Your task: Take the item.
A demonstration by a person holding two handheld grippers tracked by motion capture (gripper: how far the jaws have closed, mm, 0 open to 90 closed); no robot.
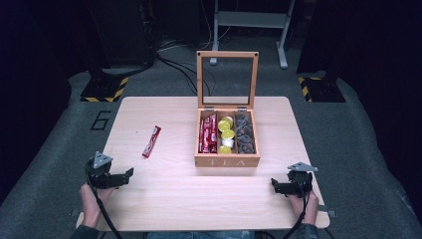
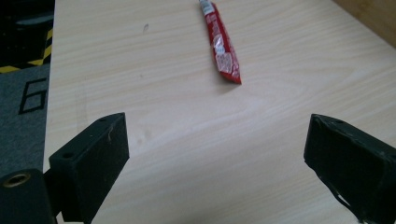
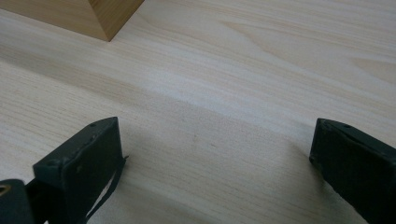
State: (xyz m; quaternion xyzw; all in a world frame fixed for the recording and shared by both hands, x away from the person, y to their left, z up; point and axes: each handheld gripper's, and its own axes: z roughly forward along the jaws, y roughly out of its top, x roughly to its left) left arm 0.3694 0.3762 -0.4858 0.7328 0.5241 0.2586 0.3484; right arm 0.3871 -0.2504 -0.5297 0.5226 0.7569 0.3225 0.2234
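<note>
Your left gripper (image 1: 130,173) rests near the table's front edge with its jaws spread wide and nothing between them, aimed at the loose red foil sachet (image 1: 152,141) lying flat just beyond, likely your next pick. Your right gripper (image 1: 273,185) waits likewise agape. Farther off, the open wooden tea box (image 1: 227,160) holds matching sachets.

Light wooden table (image 1: 164,199), frame centre: red sachet (image 1: 152,141) flat on it left of centre, open wooden tea box (image 1: 227,161) just right of centre, the two well apart.
</note>
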